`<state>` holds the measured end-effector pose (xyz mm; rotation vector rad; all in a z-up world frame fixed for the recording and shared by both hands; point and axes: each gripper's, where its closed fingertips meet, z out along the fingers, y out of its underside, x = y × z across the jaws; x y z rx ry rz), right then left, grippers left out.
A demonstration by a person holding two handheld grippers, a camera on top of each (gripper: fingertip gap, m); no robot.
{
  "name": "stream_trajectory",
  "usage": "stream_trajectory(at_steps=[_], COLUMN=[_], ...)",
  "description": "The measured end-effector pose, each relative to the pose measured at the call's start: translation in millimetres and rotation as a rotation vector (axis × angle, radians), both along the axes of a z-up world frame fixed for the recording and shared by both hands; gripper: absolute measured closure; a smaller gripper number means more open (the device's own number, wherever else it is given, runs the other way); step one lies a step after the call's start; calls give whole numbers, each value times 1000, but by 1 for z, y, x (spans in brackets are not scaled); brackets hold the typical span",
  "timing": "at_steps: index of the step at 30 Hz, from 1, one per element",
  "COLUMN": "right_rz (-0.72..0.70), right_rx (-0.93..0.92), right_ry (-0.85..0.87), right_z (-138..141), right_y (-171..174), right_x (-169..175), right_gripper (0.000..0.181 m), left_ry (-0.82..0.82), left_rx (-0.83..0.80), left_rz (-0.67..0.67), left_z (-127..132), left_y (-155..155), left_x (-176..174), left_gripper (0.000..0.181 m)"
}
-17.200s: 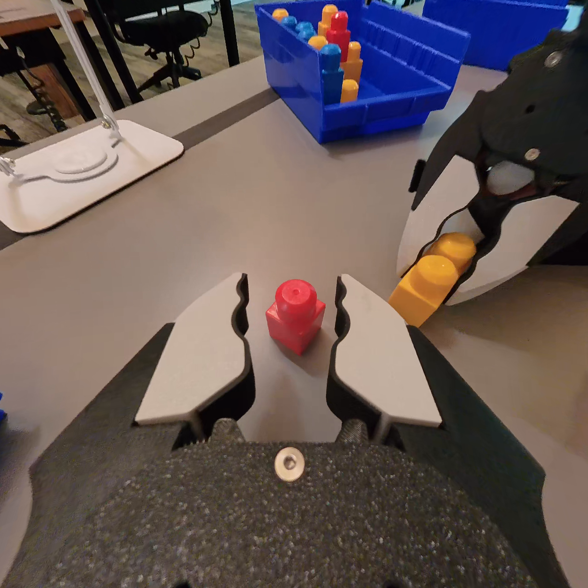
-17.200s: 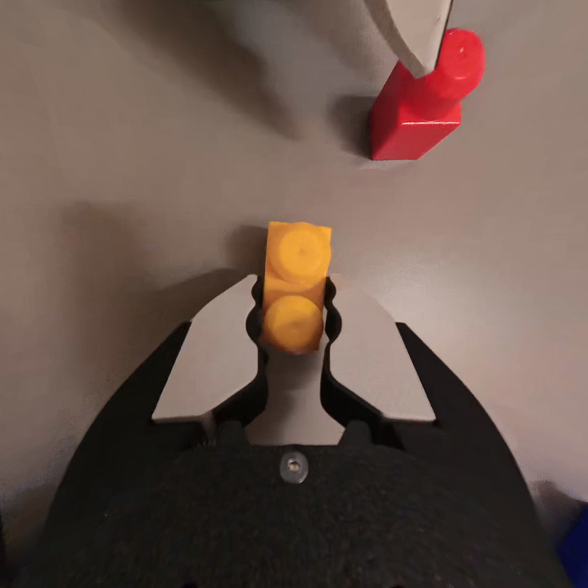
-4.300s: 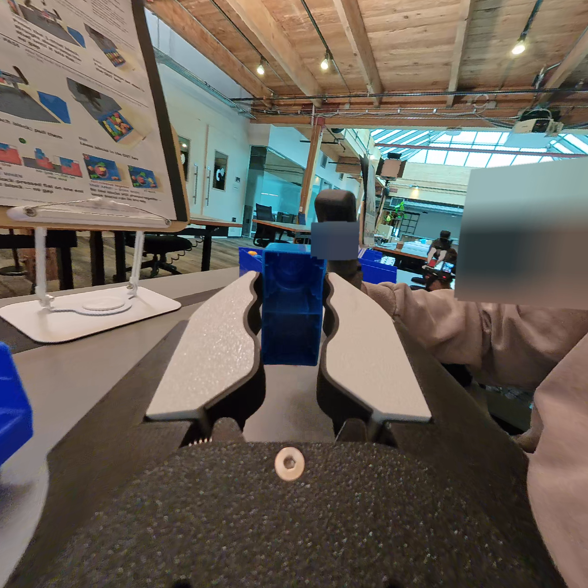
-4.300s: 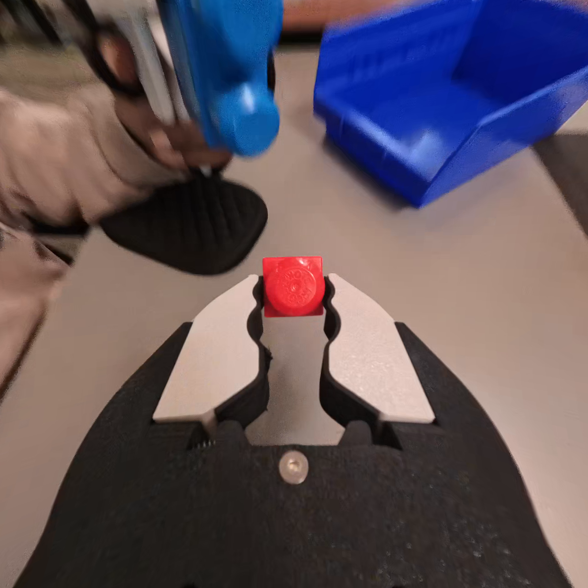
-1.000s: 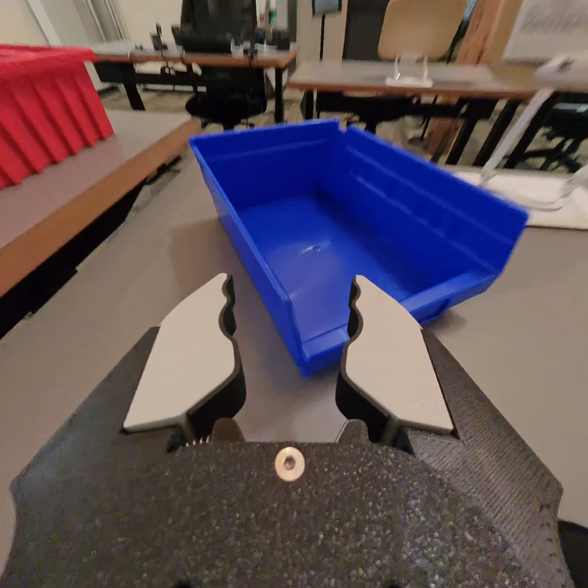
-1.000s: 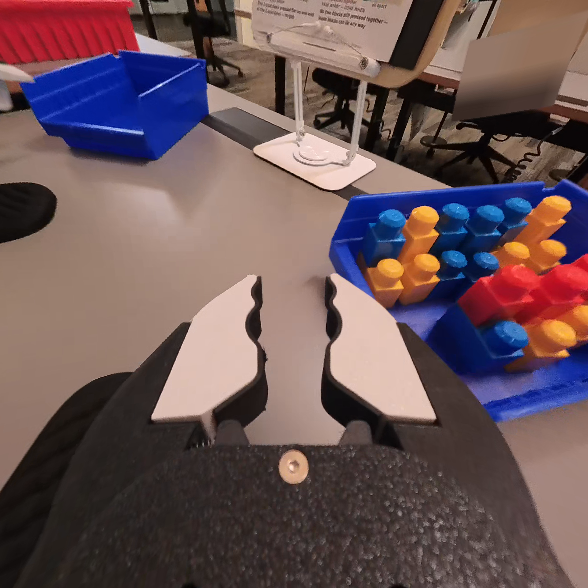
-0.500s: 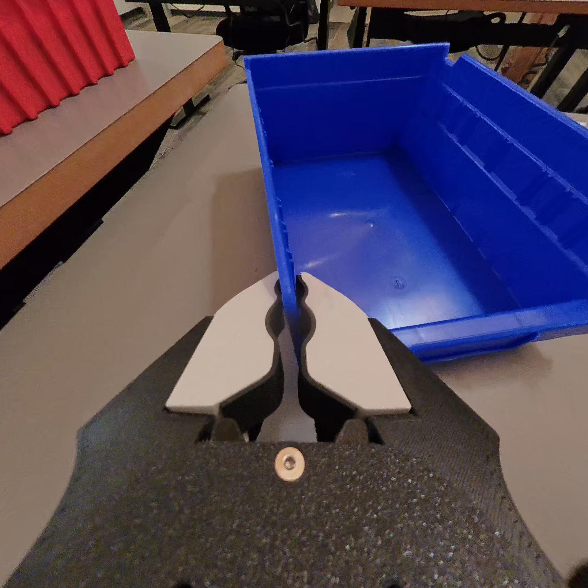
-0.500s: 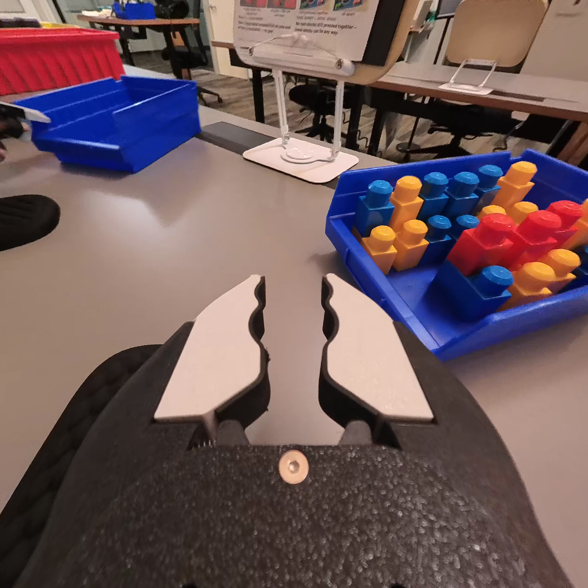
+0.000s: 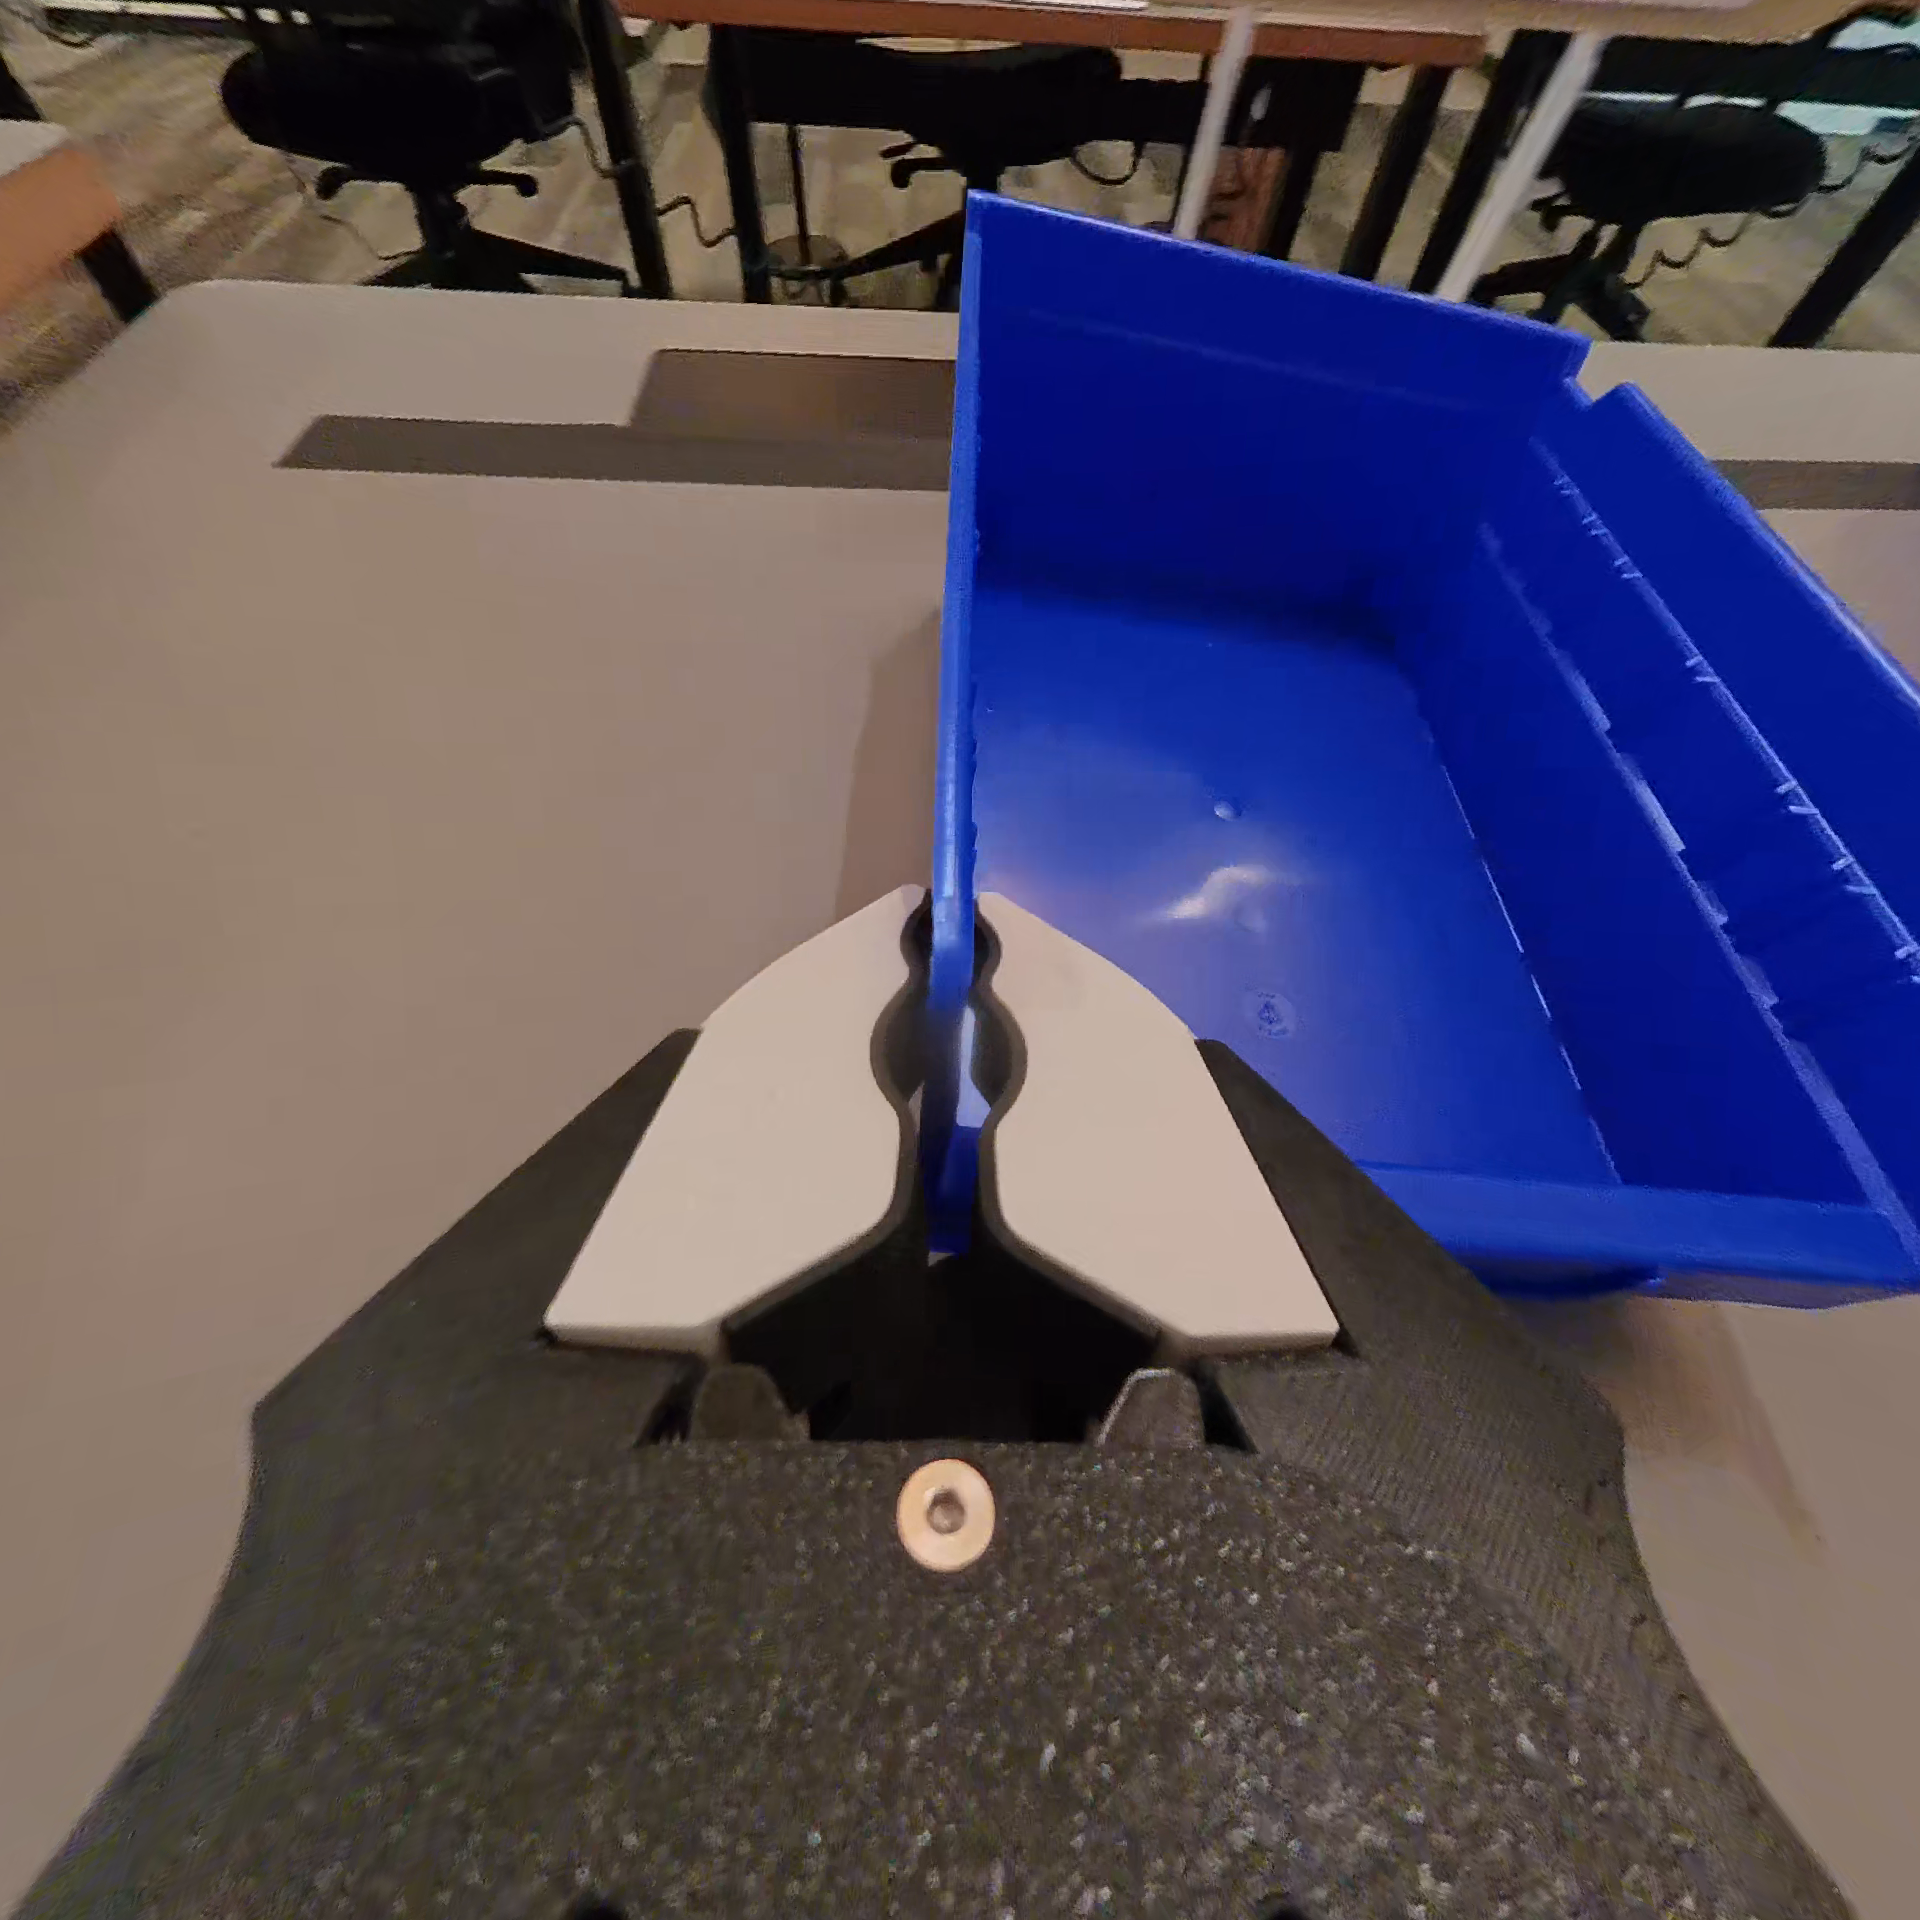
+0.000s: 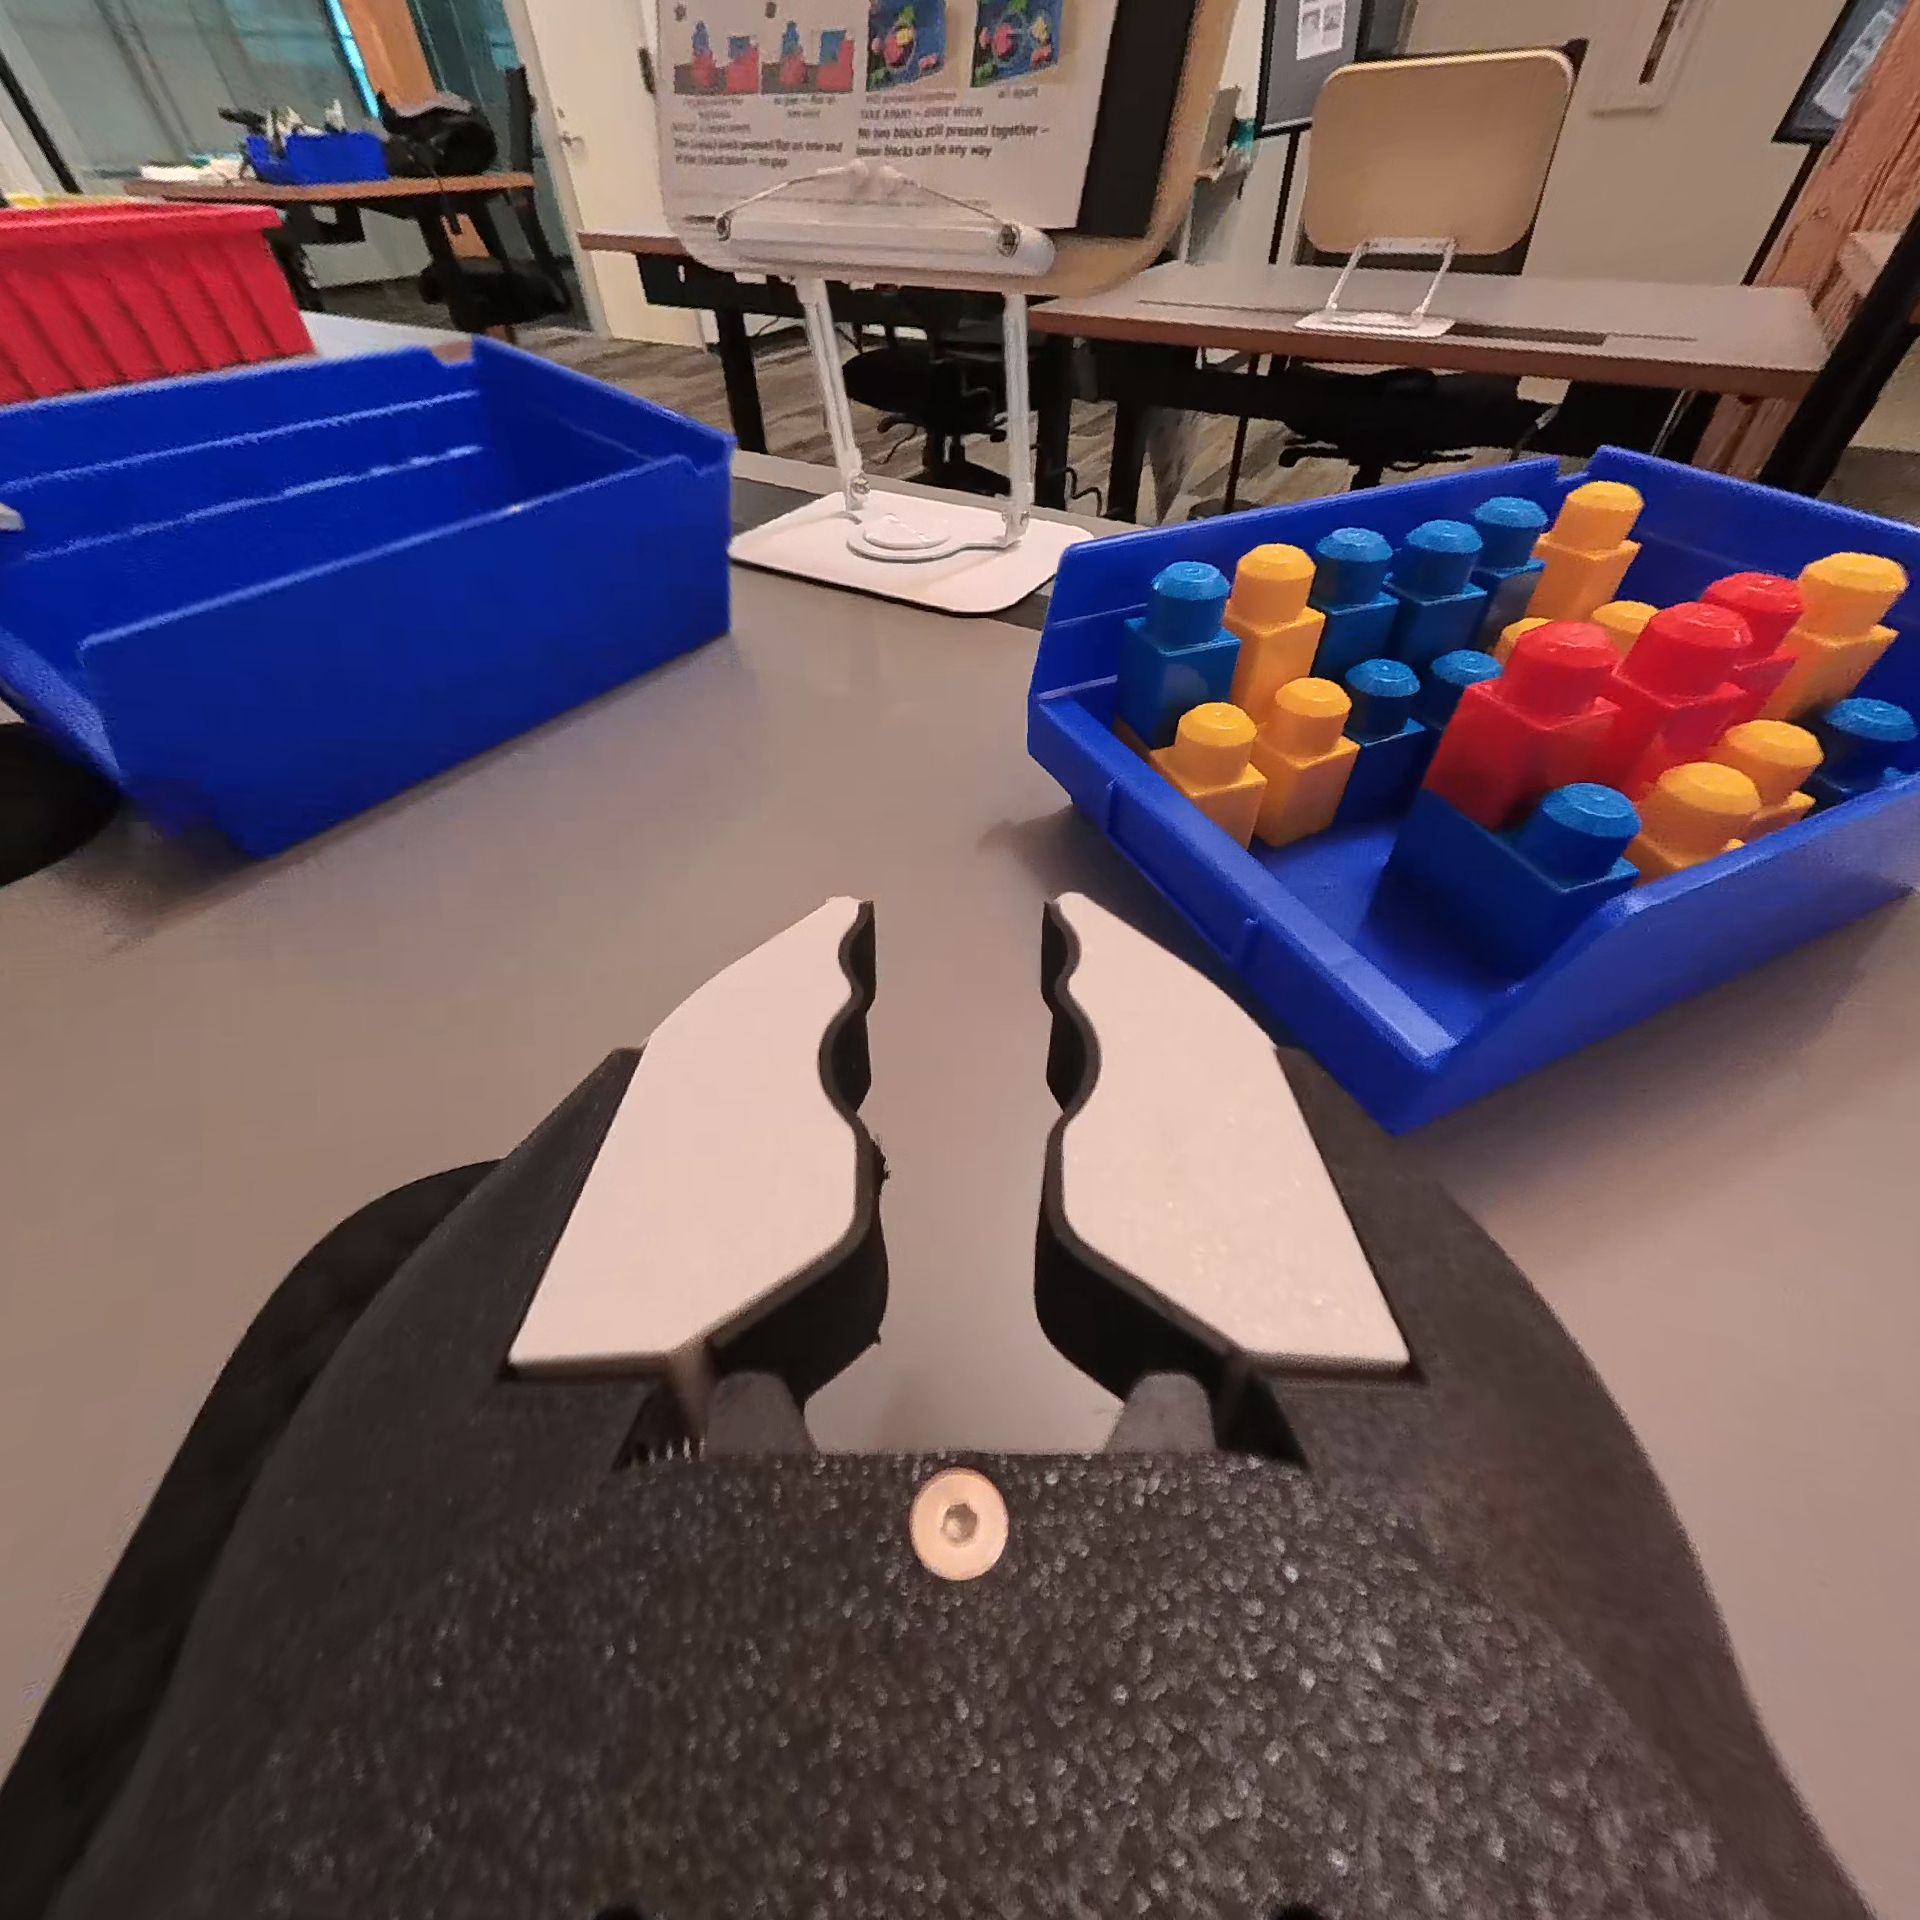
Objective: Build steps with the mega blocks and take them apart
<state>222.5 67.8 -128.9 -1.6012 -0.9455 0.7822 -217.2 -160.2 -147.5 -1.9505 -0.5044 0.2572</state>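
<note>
My left gripper (image 9: 954, 914) is shut on the left side wall of an empty blue bin (image 9: 1351, 790) on the grey table. The same bin shows at the left of the right wrist view (image 10: 395, 644). My right gripper (image 10: 956, 914) is open and empty over the table. To its right a second blue bin (image 10: 1340, 977) holds several blue, yellow and red mega blocks (image 10: 1558, 707), stacked in stepped groups.
A white stand (image 10: 904, 551) with an instruction sheet is behind the bins at the table's far edge. A red crate (image 10: 135, 291) is at far left. Office chairs and desks lie beyond. A black pad (image 10: 42, 800) lies at the left edge. About 50 centimetres separates my left fingertips from my right.
The empty bin has slid toward the block bin with my left gripper shut on its wall. My right gripper stays open and has shifted slightly.
</note>
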Motion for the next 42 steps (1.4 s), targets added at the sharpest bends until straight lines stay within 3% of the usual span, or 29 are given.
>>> stream_trajectory(at_steps=[5, 12, 17, 20, 24, 30, 33, 37, 42], right_rz=[-31, -164, -358, -525, -622, -681, -667, -708, -735], right_rx=[-5, 26, 46, 38, -50, -122, -201, -190, -173], right_ry=[26, 67, 62, 37, 27, -88, -106, -125, -192], right_z=[2, 9, 8, 1, -14, -37, -51, -46, -46], right_y=[-4, 8, 28, 51, 83, 143, 162, 168, 161], right_x=[3, 21, 42, 61, 65, 46, 35, 43, 69], right_gripper=[151, 151, 145, 127, 108, 103, 110, 166, 177], left_ry=[-49, -119, -131, -193, -159, -20, 33, 66, 70], left_rx=[15, 71, 102, 172, 248, 329, 343, 371, 385], left_rz=[-27, 22, 32, -40, -96, -105, -131, -177, -324], left_z=[-11, -22, -22, -17, 1, 34, 41, 47, 51], left_y=[40, 75, 89, 96, 91, 61, 51, 44, 49], left_x=[25, 23, 26, 41, 54, 59, 67, 84, 131], left_gripper=[177, 178, 178, 157, 136, 133, 137, 143, 148])
